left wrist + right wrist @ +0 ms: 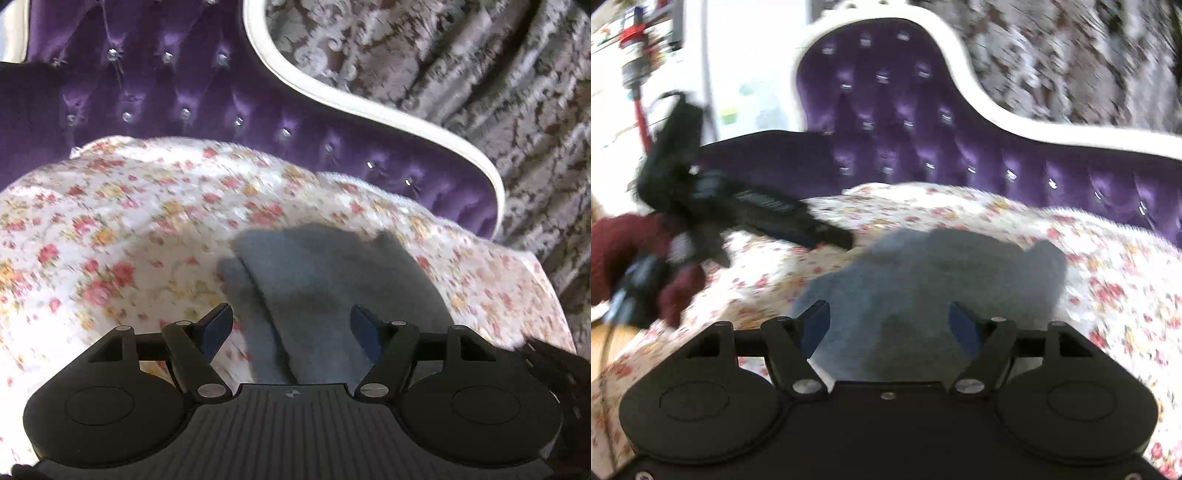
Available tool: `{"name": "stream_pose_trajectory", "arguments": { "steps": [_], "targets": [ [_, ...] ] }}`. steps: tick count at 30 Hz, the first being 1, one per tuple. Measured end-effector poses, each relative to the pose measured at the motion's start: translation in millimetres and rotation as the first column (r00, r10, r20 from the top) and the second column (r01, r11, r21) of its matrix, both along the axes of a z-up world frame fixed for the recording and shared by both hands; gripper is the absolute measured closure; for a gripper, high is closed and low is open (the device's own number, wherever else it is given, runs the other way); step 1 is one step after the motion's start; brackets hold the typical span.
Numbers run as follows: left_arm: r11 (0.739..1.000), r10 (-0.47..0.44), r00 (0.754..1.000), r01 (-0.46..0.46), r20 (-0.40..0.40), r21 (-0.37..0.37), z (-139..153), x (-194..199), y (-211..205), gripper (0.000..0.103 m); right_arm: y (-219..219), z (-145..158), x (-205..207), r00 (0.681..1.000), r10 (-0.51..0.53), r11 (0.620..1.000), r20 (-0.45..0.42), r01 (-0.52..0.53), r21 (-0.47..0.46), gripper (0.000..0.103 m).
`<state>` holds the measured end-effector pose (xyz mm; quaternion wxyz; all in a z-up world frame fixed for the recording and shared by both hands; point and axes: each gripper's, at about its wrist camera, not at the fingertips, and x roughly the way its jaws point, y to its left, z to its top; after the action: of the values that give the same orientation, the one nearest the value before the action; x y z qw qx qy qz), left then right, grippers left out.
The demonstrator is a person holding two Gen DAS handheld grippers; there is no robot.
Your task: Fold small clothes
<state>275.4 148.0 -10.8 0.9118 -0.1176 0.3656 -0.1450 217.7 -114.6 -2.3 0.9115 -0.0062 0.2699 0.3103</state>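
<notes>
A small grey-blue garment (325, 280) lies folded on a floral sheet (122, 221), with one layer lapped over another along its left side. My left gripper (291, 317) hovers over its near end with the jaws wide apart and nothing pressed between the pads. In the right wrist view the same garment (934, 273) spreads ahead of my right gripper (890, 319), which is also open above the cloth. The left gripper (827, 236) reaches in from the left of that view, held by a hand in a dark red sleeve (631, 243), its tips near the garment's far left edge.
A purple tufted headboard (177, 103) with a white curved frame (354, 99) rises behind the sheet. Patterned grey-brown curtains (480, 74) hang to the right. In the right wrist view, blurred shelves and red objects (639, 74) stand at the far left.
</notes>
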Motion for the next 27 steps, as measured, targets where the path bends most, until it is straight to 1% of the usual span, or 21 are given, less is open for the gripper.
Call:
{"name": "stream_pose_trajectory", "arguments": {
  "steps": [2, 3, 5, 6, 7, 8, 10, 12, 14, 16, 18, 19, 21, 22, 23, 24, 25, 27],
  "targets": [
    [1.000, -0.010, 1.000, 0.010, -0.022, 0.027, -11, -3, -6, 0.034, -6, -12, 10, 0.997, -0.030, 0.999, -0.072, 0.032, 0.019, 0.029],
    [0.999, -0.009, 0.999, 0.011, -0.049, 0.038, -20, -3, -9, 0.034, -8, -20, 16, 0.992, -0.039, 0.999, -0.117, 0.041, 0.018, 0.029],
    [0.999, -0.003, 0.995, 0.006, -0.103, 0.034, -36, -5, -9, 0.034, -9, -35, 23, 0.977, -0.035, 0.999, -0.210, 0.035, 0.000, 0.029],
    [1.000, 0.001, 0.993, 0.003, -0.118, 0.031, -43, -7, -9, 0.034, -10, -38, 22, 0.975, -0.022, 1.000, -0.220, 0.021, -0.004, 0.029],
    [0.999, -0.003, 0.996, 0.006, -0.087, 0.039, -44, -13, -9, 0.034, -11, -35, 20, 0.977, -0.009, 1.000, -0.212, 0.006, -0.012, 0.029],
    [0.998, -0.011, 0.997, 0.016, -0.077, 0.060, -44, -16, -10, 0.034, -11, -30, 19, 0.979, 0.001, 1.000, -0.204, -0.007, -0.024, 0.029],
    [0.996, -0.016, 0.997, 0.022, -0.074, 0.083, -42, -19, -14, 0.034, -15, -16, 24, 0.985, 0.008, 1.000, -0.170, -0.009, -0.004, 0.029],
    [0.996, -0.013, 0.997, 0.019, -0.073, 0.082, -42, -20, -15, 0.034, -18, -1, 37, 0.992, -0.009, 0.999, -0.126, 0.013, 0.030, 0.029],
    [0.997, -0.009, 0.998, 0.014, -0.069, 0.077, -42, -21, -15, 0.034, -17, 10, 61, 0.994, -0.035, 0.998, -0.101, 0.040, 0.050, 0.029],
    [0.998, -0.004, 0.998, 0.009, -0.066, 0.070, -43, -23, -14, 0.034, -13, 12, 89, 0.991, -0.044, 0.995, -0.126, 0.054, 0.078, 0.029],
    [0.998, 0.000, 0.998, 0.004, -0.065, 0.063, -44, -25, -14, 0.034, -8, 3, 118, 0.980, -0.038, 0.992, -0.194, 0.060, 0.108, 0.029],
    [0.998, 0.003, 0.998, 0.001, -0.066, 0.060, -44, -26, -14, 0.034, -6, -4, 130, 0.972, -0.032, 0.992, -0.234, 0.060, 0.115, 0.029],
    [0.998, 0.006, 0.998, -0.002, -0.067, 0.055, -43, -27, -14, 0.033, 8, -25, 149, 0.946, -0.005, 0.995, -0.324, 0.038, 0.096, 0.028],
    [0.999, 0.006, 0.998, -0.003, -0.068, 0.049, -43, -28, -14, 0.033, 14, -34, 153, 0.939, 0.013, 0.997, -0.343, 0.016, 0.082, 0.027],
    [0.999, 0.008, 0.998, -0.005, -0.070, 0.042, -42, -28, -13, 0.033, 21, -37, 153, 0.949, 0.031, 0.998, -0.312, -0.011, 0.067, 0.026],
    [1.000, 0.009, 0.997, -0.007, -0.073, 0.027, -41, -29, -12, 0.033, 24, -37, 151, 0.953, 0.043, 0.998, -0.301, -0.029, 0.049, 0.024],
    [1.000, 0.008, 0.997, -0.009, -0.079, -0.001, -41, -31, -11, 0.033, 29, -36, 149, 0.952, 0.056, 0.998, -0.300, -0.048, 0.036, 0.020],
    [0.997, 0.014, 0.995, -0.021, -0.095, -0.070, -38, -32, -7, 0.032, 35, -29, 146, 0.955, 0.093, 0.996, -0.281, -0.092, 0.019, 0.020]
  ]
}}
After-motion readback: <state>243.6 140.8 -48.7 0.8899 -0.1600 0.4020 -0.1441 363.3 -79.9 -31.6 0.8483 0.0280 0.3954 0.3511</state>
